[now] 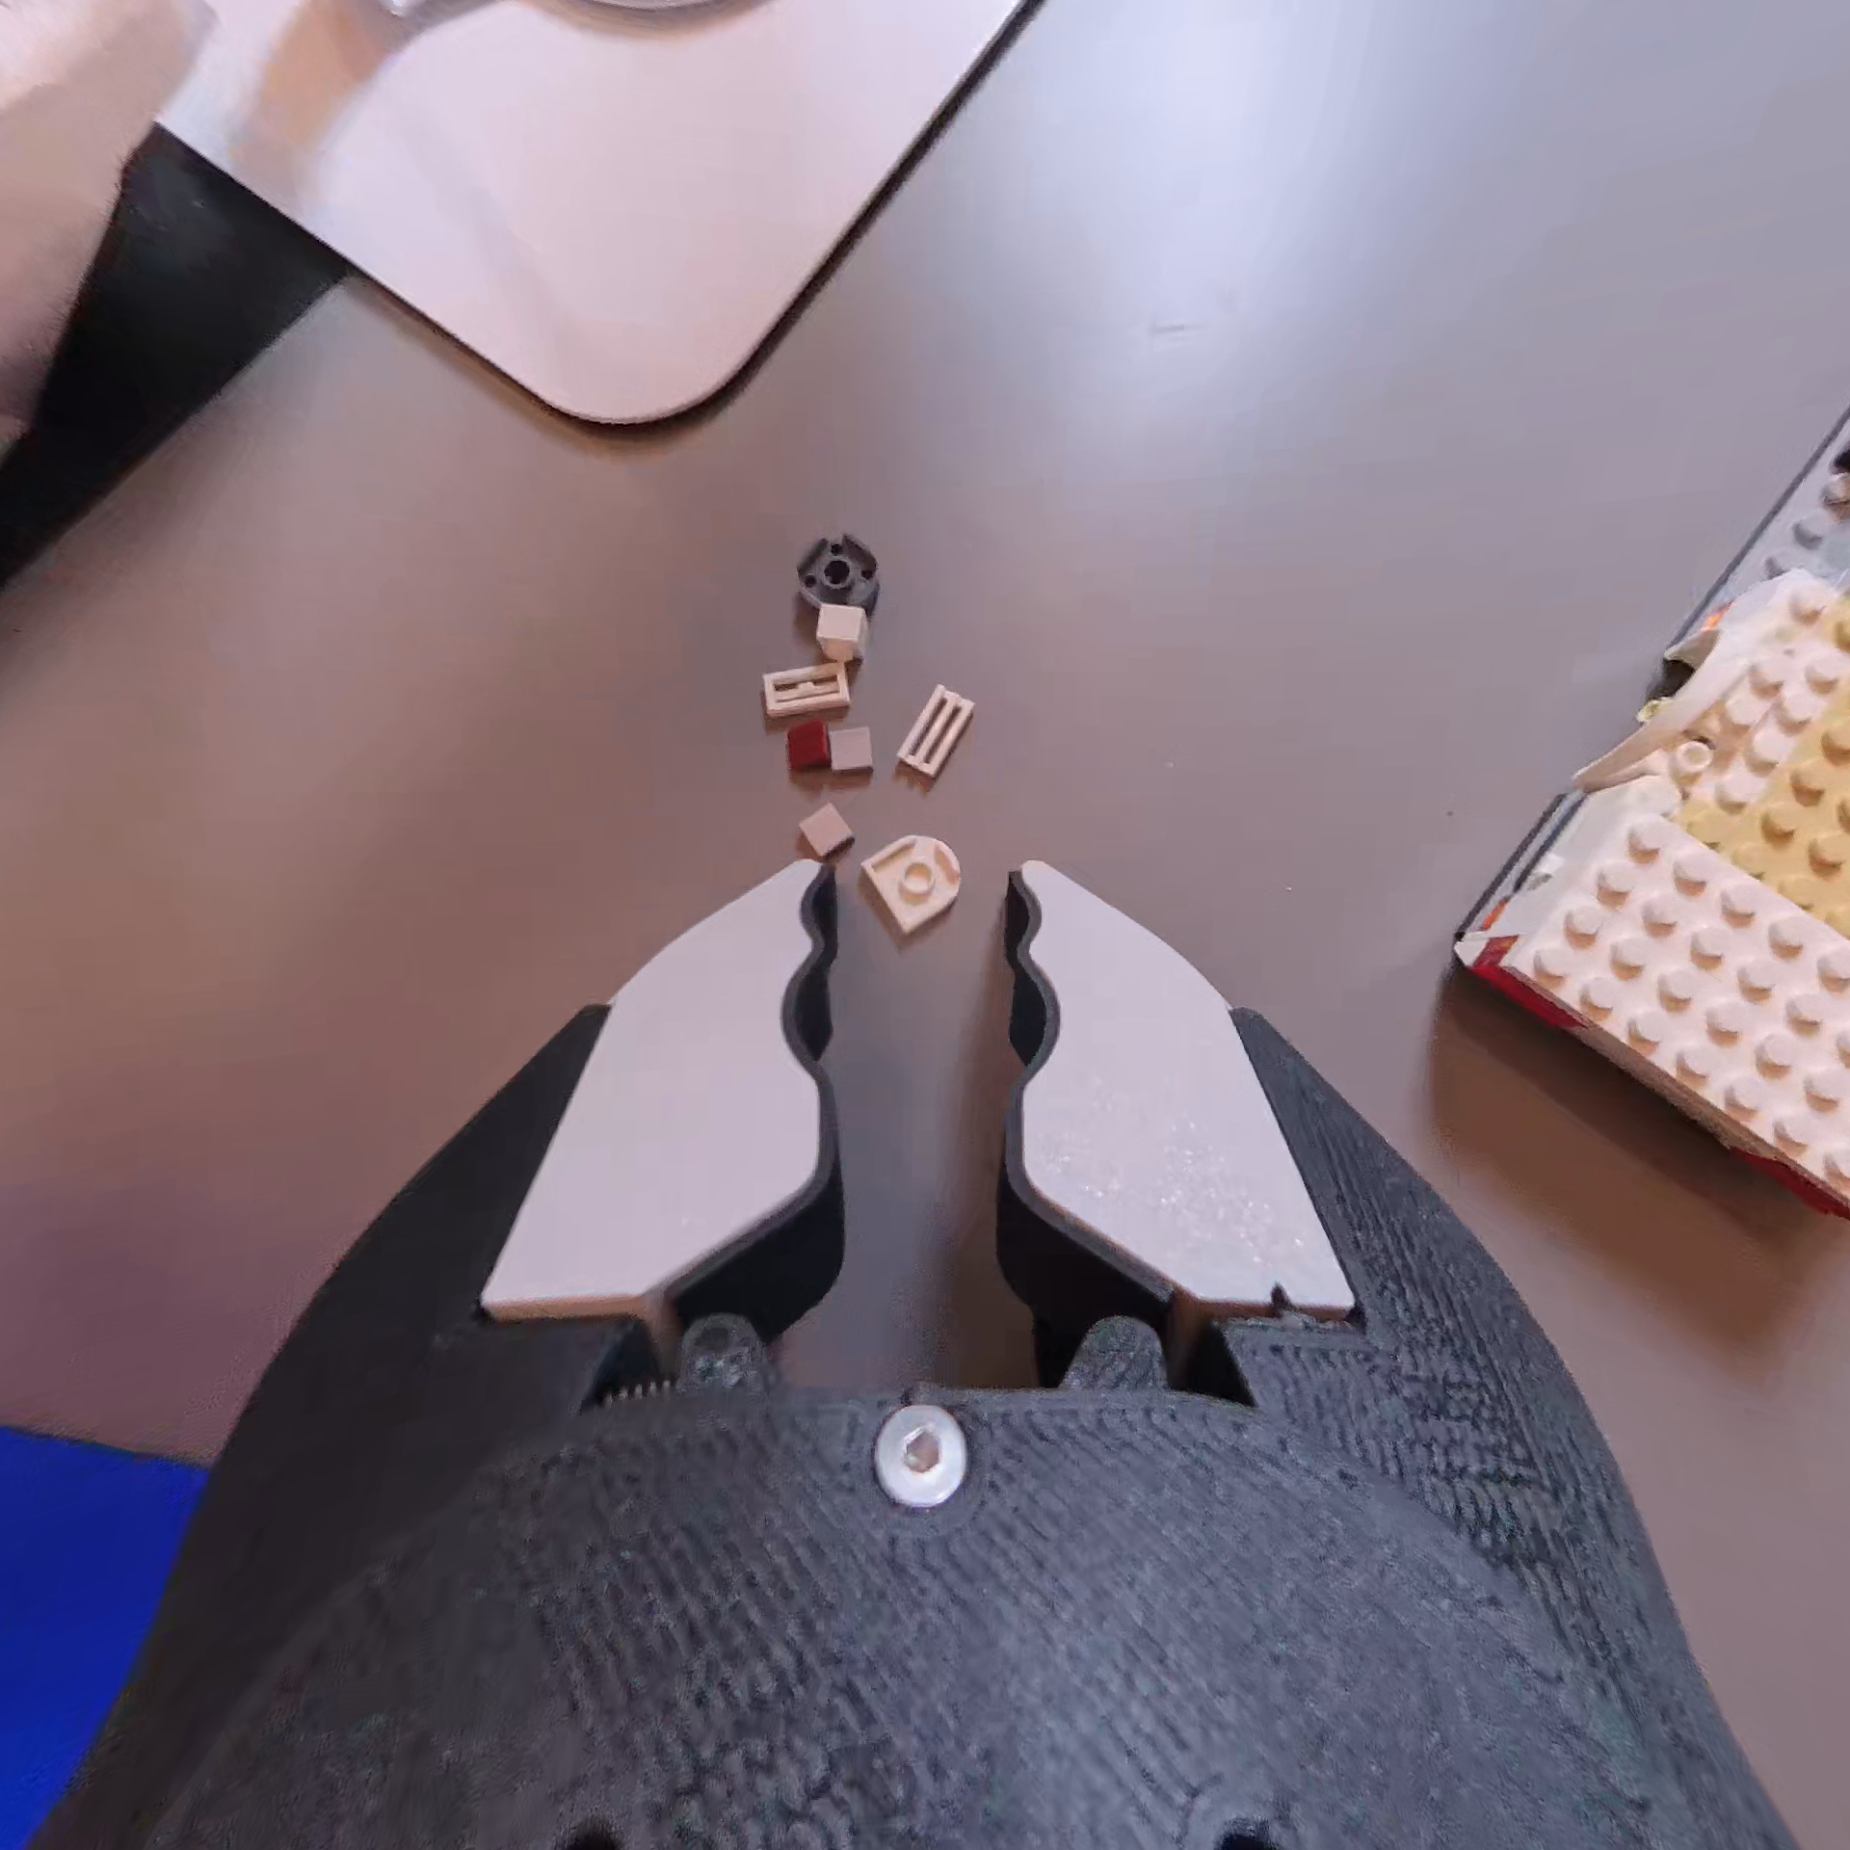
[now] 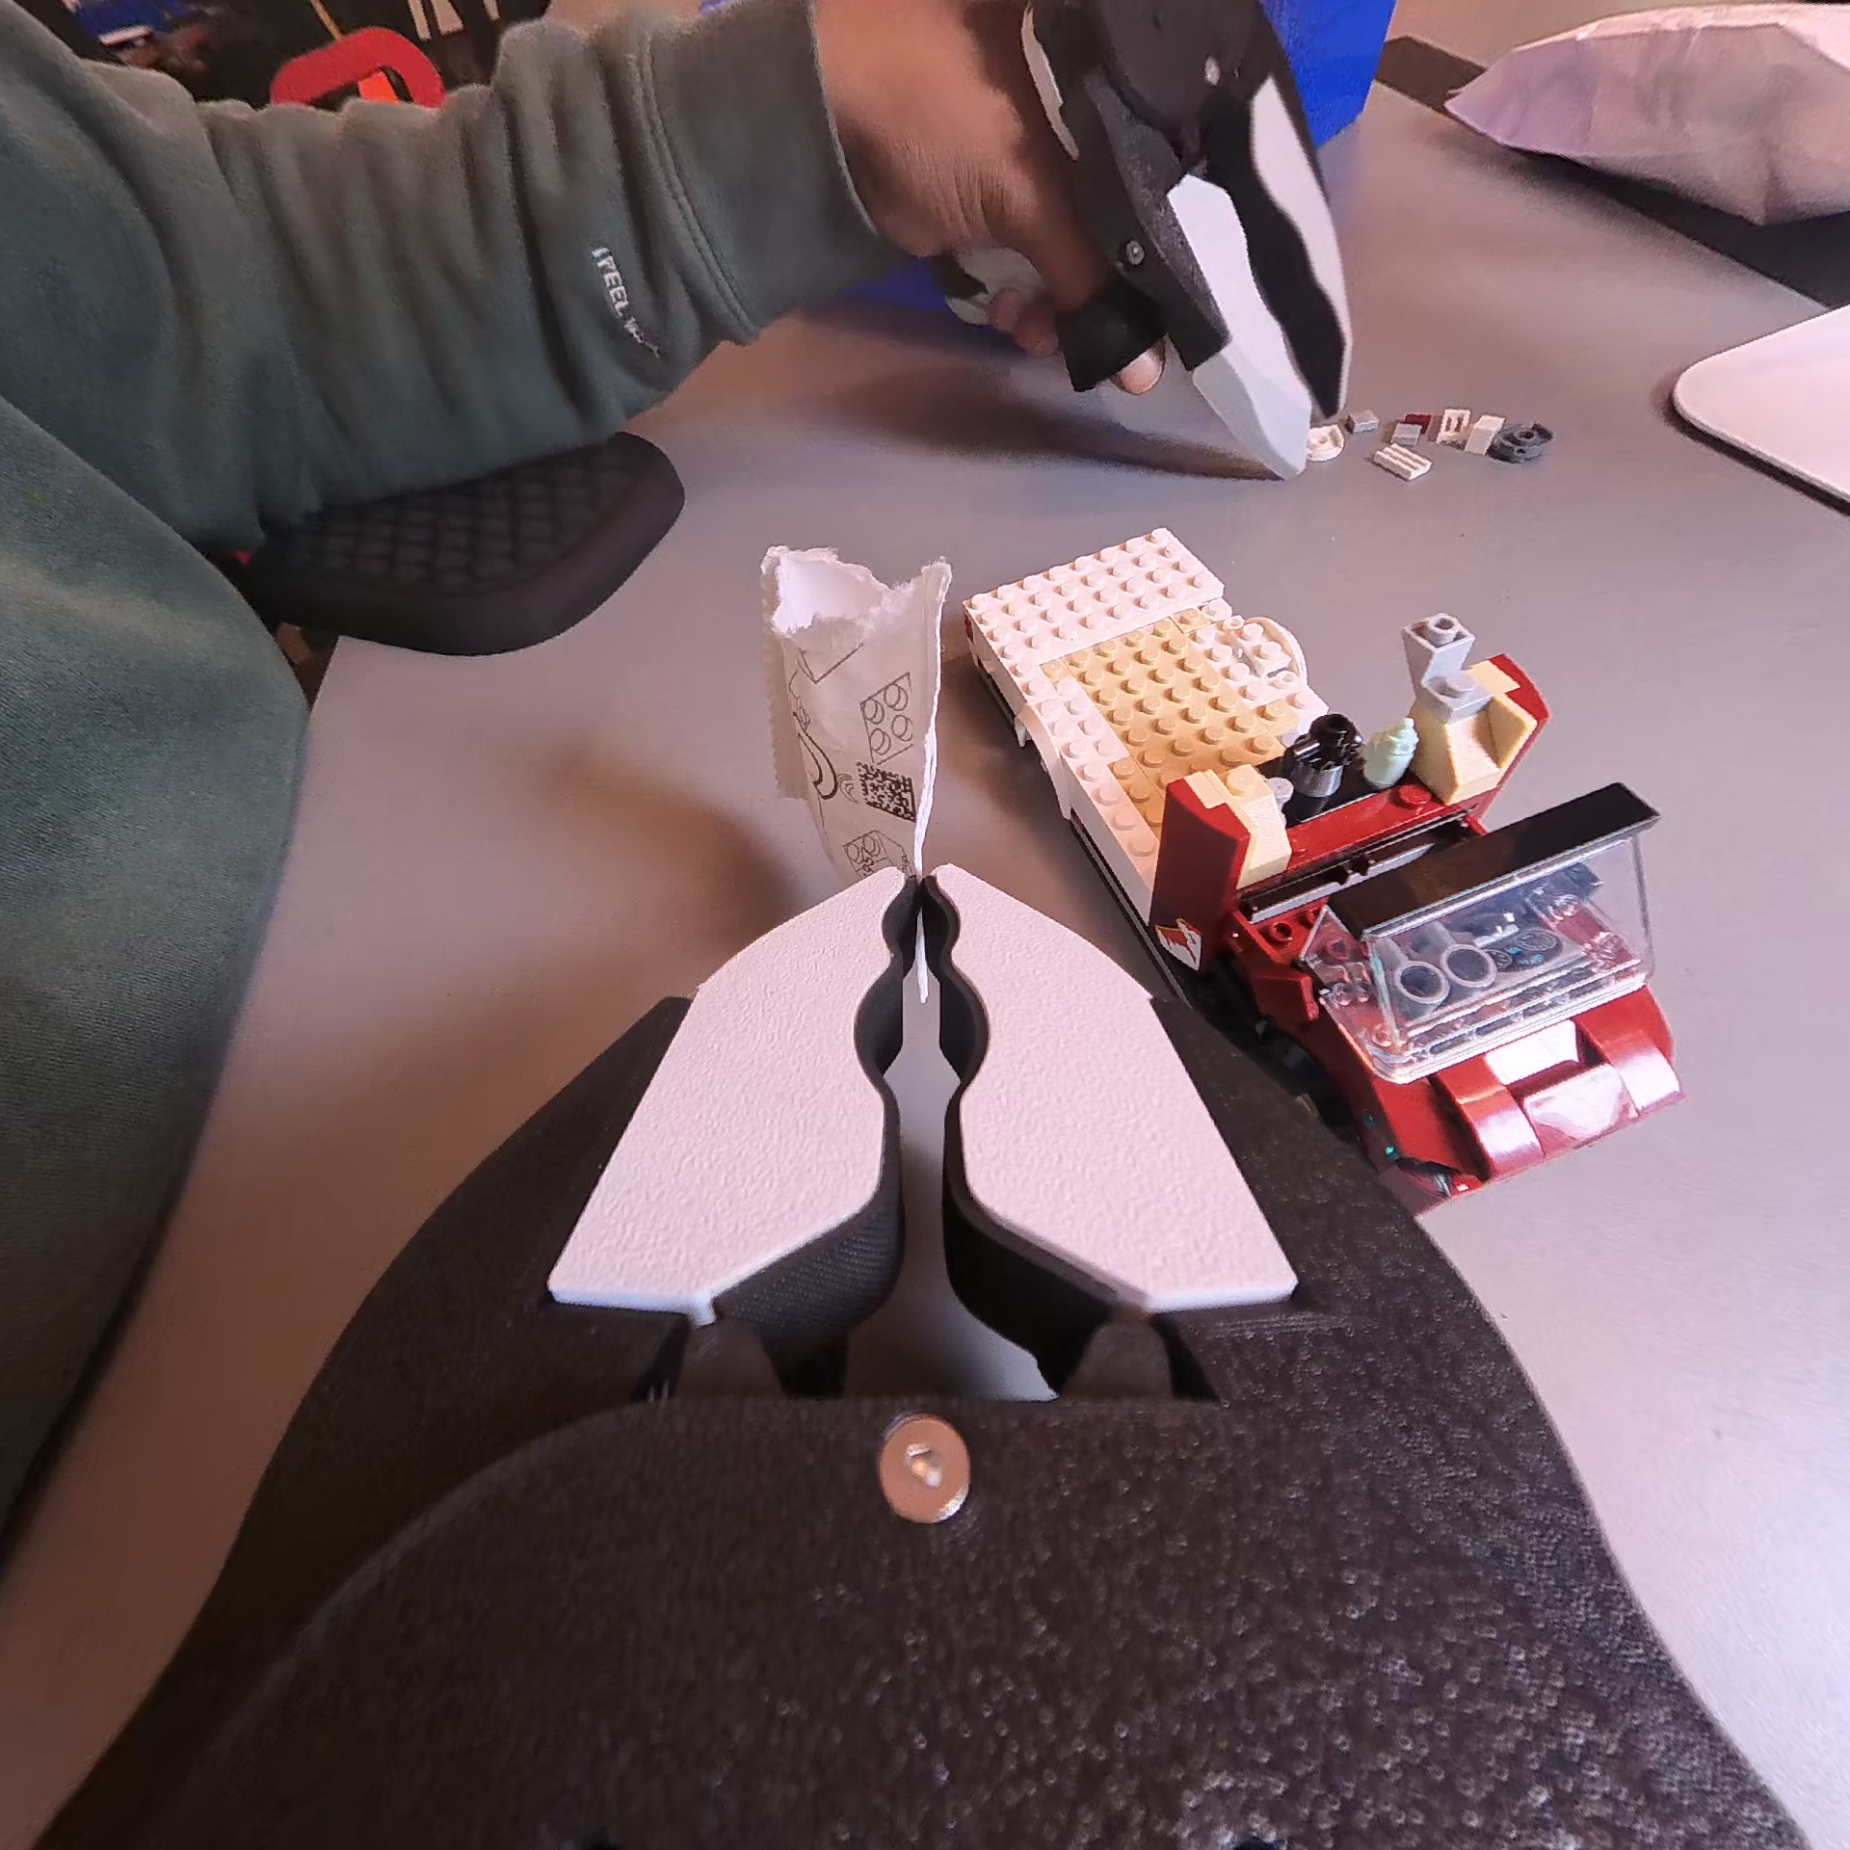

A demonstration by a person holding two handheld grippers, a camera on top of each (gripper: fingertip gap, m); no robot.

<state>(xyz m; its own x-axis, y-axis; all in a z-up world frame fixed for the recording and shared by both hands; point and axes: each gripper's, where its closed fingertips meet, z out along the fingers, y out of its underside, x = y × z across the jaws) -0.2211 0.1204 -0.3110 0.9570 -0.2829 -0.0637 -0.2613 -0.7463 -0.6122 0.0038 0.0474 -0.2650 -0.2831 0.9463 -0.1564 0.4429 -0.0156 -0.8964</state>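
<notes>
My left gripper (image 1: 921, 869) is open just above the grey table (image 1: 1301, 450). A tan half-round plate (image 1: 911, 883) lies on the table between its fingertips, and neither pad touches it. Ahead lie several small loose pieces: a grey tile (image 1: 826, 829), a dark red tile (image 1: 807, 746), a tan grille tile (image 1: 936, 741) and a dark round piece (image 1: 839, 573). My right gripper (image 2: 921, 886) is shut on the edge of a torn white paper bag (image 2: 861, 701), held upright. In the right wrist view a hand holds the left gripper (image 2: 1291, 440) tip-down beside the loose pieces (image 2: 1442, 432).
A half-built red, tan and white brick car (image 2: 1301, 851) stands right of the paper bag; it also shows in the left wrist view (image 1: 1702, 951). A white rounded slab (image 1: 601, 180) lies far left. A green sleeve (image 2: 400, 250) and a black armrest (image 2: 471, 541) are at the left.
</notes>
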